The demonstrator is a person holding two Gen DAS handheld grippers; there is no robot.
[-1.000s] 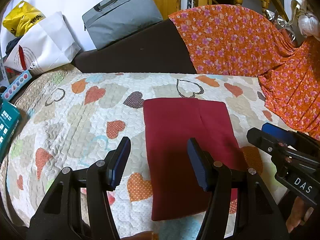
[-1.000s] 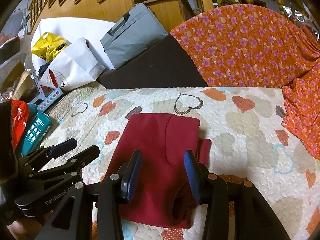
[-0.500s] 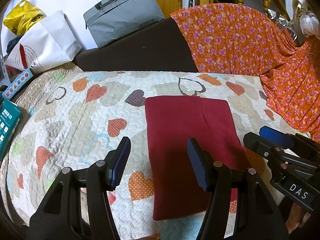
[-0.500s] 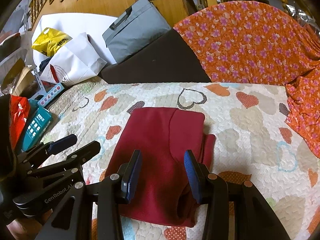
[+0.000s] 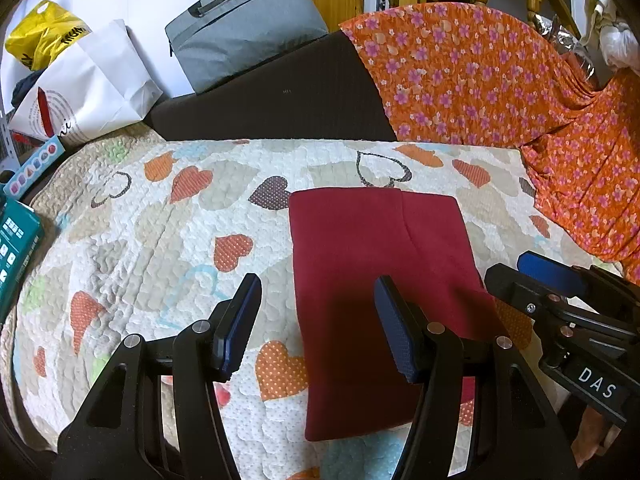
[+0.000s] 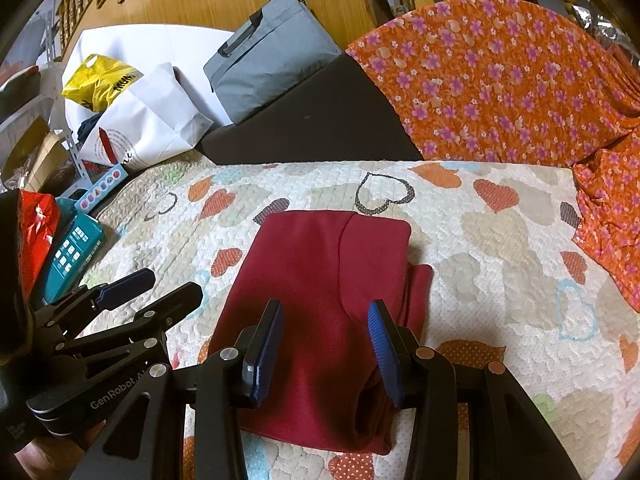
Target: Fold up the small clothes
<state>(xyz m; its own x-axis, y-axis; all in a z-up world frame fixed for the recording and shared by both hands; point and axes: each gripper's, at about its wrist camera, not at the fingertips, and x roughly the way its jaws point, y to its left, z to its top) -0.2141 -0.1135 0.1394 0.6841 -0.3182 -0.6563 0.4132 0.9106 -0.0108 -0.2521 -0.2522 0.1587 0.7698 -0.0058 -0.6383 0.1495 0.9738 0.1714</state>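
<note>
A dark red garment (image 5: 376,280) lies folded into a long rectangle on the heart-patterned quilt (image 5: 160,232); it also shows in the right wrist view (image 6: 320,304), with a folded flap on its right side. My left gripper (image 5: 316,320) is open and empty, held above the garment's near left edge. My right gripper (image 6: 326,340) is open and empty, above the garment's near end. Each gripper shows in the other's view: the right one (image 5: 552,280) at the right, the left one (image 6: 152,288) at the left.
An orange flowered cloth (image 5: 500,92) drapes the sofa back and right side. A grey bag (image 5: 244,36), a white paper bag (image 5: 84,88) and a yellow bag (image 5: 40,36) stand at the back left. A teal box (image 6: 72,256) lies at the quilt's left edge.
Both grippers have drawn back slightly toward me, still open and empty. The garment lies as it did.
</note>
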